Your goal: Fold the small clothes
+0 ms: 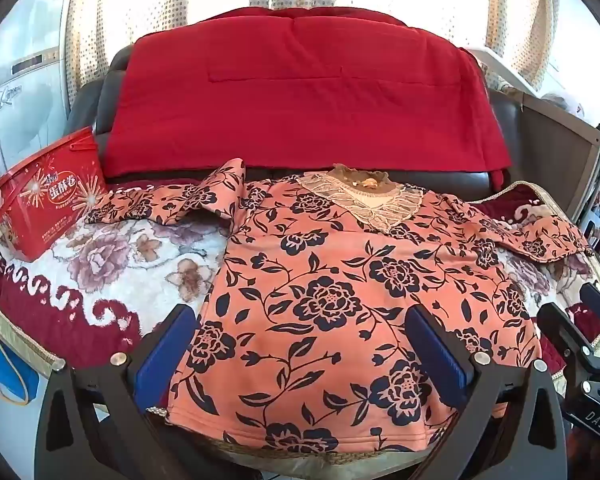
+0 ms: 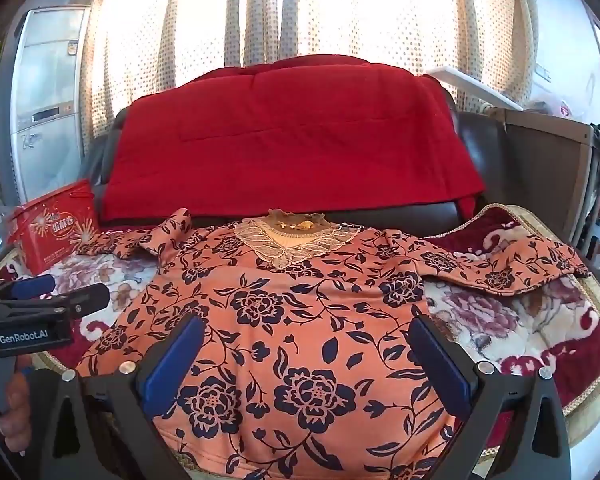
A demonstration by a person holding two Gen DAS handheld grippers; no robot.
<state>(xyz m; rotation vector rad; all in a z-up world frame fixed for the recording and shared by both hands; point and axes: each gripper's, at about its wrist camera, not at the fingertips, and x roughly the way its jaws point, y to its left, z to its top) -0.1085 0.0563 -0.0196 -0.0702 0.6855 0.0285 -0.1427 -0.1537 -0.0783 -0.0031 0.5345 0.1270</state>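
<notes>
Both tongs, left (image 1: pixel 300 344) and right (image 2: pixel 306 354), hover wide open and empty above the hem of a floral top (image 1: pixel 340 300). It lies flat, sleeves spread, on a flowered blanket (image 1: pixel 112 264). Behind the top sits a red quilt (image 1: pixel 300 96); a red tin (image 1: pixel 48 196) stands to its left.

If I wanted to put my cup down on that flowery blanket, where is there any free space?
Two patches of blanket are free: one on the left, between the red tin, the orange floral top's body and its left sleeve; one on the right, below the right sleeve, toward the blanket's edge. The middle is all covered by the top, with both open grippers hovering over its hem.
</notes>
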